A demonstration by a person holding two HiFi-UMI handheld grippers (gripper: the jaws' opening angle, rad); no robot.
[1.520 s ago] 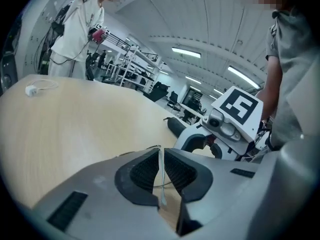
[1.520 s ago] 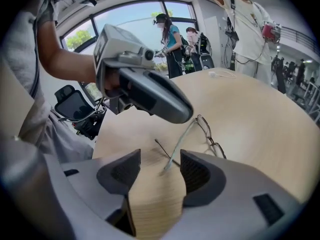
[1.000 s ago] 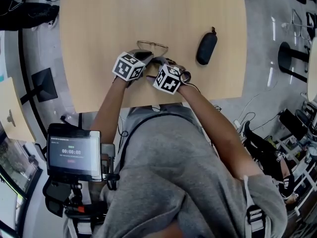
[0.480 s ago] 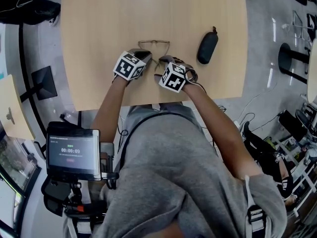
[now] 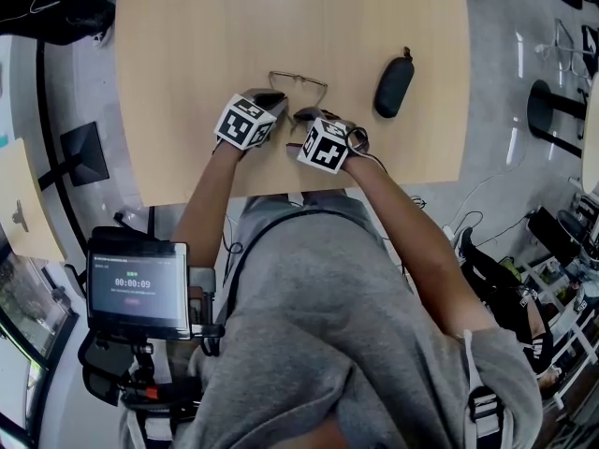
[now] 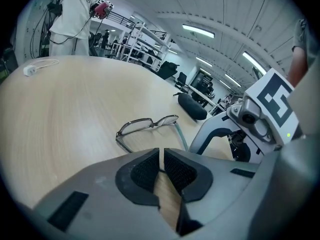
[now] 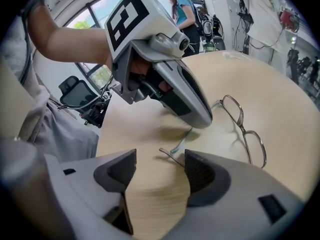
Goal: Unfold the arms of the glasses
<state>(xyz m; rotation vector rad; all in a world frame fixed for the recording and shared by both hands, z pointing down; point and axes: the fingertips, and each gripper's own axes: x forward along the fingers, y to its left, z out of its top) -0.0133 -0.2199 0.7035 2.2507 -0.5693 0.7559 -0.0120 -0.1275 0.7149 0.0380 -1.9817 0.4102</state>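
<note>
I am drawing the open-jawed right gripper (image 7: 160, 165) off the closed left gripper (image 6: 161, 155) (glasses (image 6: 150, 124) arms lying spread ahead).

Open-plan lab/office space.
Pale wood table (image 5: 187, 45), metal racks (image 6: 142, 41) & office chairs (image 6: 180, 79) far back, ceiling strip lights (image 6: 198, 30), floor cables (image 5: 468, 223), person in white coat (image 6: 75, 14) far left.

We count one pair of glasses (image 5: 298, 84), one case (image 5: 393, 87), one table (image 5: 187, 45), one screen (image 5: 138, 288), and two grippers: left gripper (image 6: 161, 154), right gripper (image 7: 160, 158).
</note>
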